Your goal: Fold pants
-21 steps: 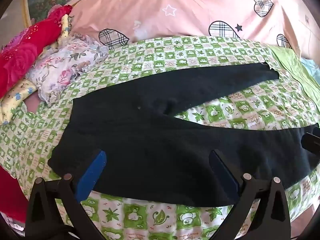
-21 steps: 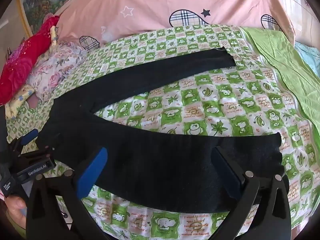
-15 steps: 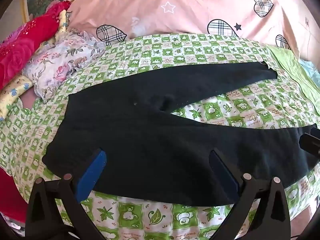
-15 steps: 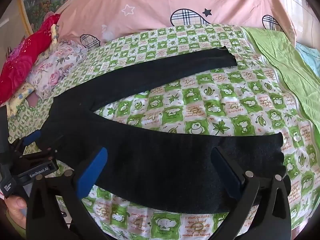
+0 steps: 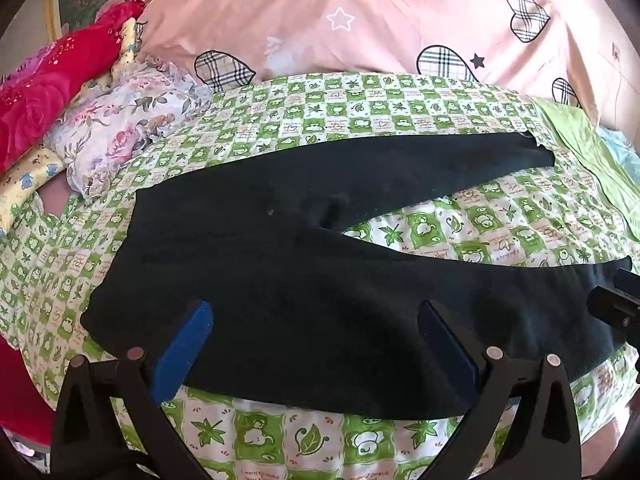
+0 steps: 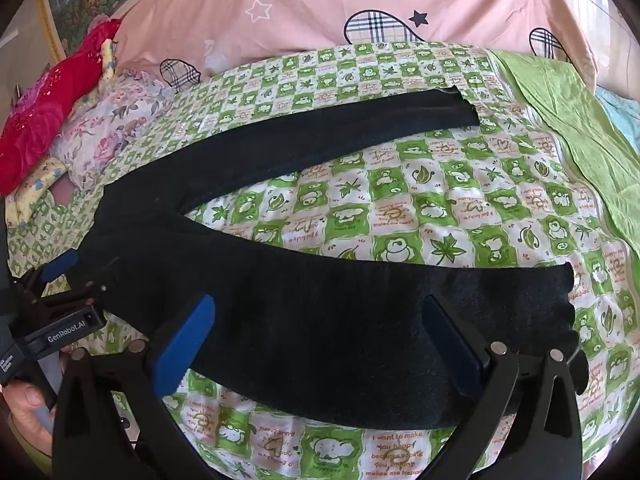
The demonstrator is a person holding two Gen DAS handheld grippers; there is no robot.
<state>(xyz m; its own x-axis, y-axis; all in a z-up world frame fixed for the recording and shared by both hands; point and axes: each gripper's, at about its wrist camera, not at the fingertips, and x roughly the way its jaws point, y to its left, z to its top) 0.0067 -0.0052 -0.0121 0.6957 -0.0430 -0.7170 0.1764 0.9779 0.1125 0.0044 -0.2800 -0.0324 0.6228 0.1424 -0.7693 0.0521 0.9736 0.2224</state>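
Left wrist view, nearest first: the left gripper [image 5: 316, 332] has its jaws spread wide, holding nothing, its two blue fingers [image 5: 182, 354] poised above the near edge of the black pants [image 5: 280, 280]. Whether the fingertips touch the cloth cannot be told. The pants lie flat on a green and white checked sheet [image 5: 304, 440] printed with leaves and little animals. Their waist end is toward the left, and the two legs spread apart to the right in a V, with a wedge of sheet showing between them. The near leg runs to the right edge of the picture, where part of the right gripper [image 5: 616, 304] shows just over it. The far leg ends in a cuff close to a plain green cloth [image 5: 580, 148].

Right wrist view: the right gripper [image 6: 320, 336] is likewise wide open and empty, its fingers over the near leg close to its cuff, which lies to the right. At the left edge the left gripper [image 6: 56, 316] shows near the waist of the pants, with a hand [image 6: 24, 404] around its handle.

Farther back, a flowered pillow [image 5: 120, 128] sits just off the sheet's left side, with a red cloth [image 5: 44, 92] and a yellow printed cloth [image 5: 24, 184] beside it. Behind everything, a pink cover [image 5: 380, 16] with checked hearts and stars rises along the far side of the bed.
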